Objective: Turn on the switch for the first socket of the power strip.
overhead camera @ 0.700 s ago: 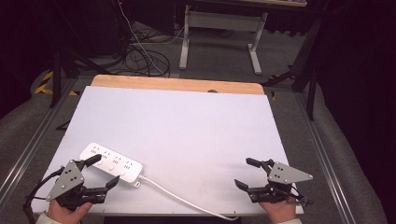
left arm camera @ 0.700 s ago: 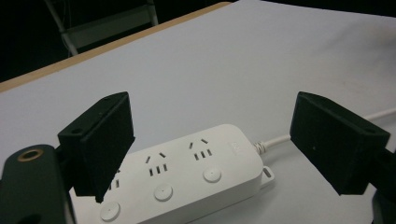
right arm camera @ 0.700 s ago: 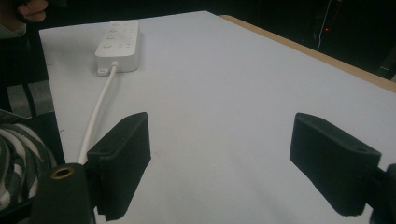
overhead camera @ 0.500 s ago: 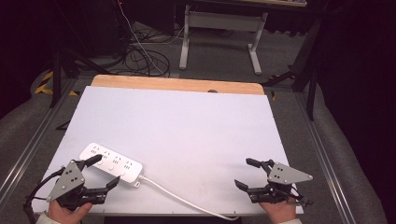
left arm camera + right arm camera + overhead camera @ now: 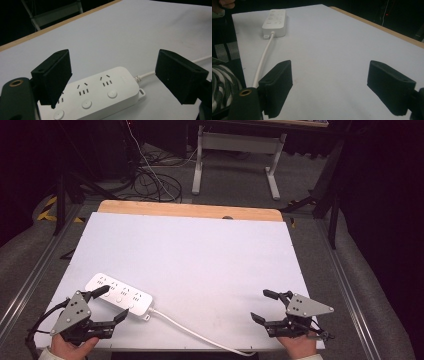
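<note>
Nearest to us, at the front edge of the white table (image 5: 200,250), we hold the left gripper (image 5: 111,306) with its jaws spread wide and nothing between the pads. The white power strip (image 5: 119,296) lies flat on the table just beyond that gripper, near the table's front left corner; from above, one jaw tip reaches over the strip's near end, while the other hangs just in front of its long side. In the left gripper view the strip (image 5: 100,96) sits low between the two black jaws, sockets and round buttons facing up, and neither pad presses on it.

From the strip's right end a white cord (image 5: 200,336) runs along the table to the front edge. Well to the right of the strip we hold the right gripper (image 5: 264,306), its jaws also wide apart over bare table.

Beyond the strip, the table's far edge shows a wooden strip (image 5: 190,210).
</note>
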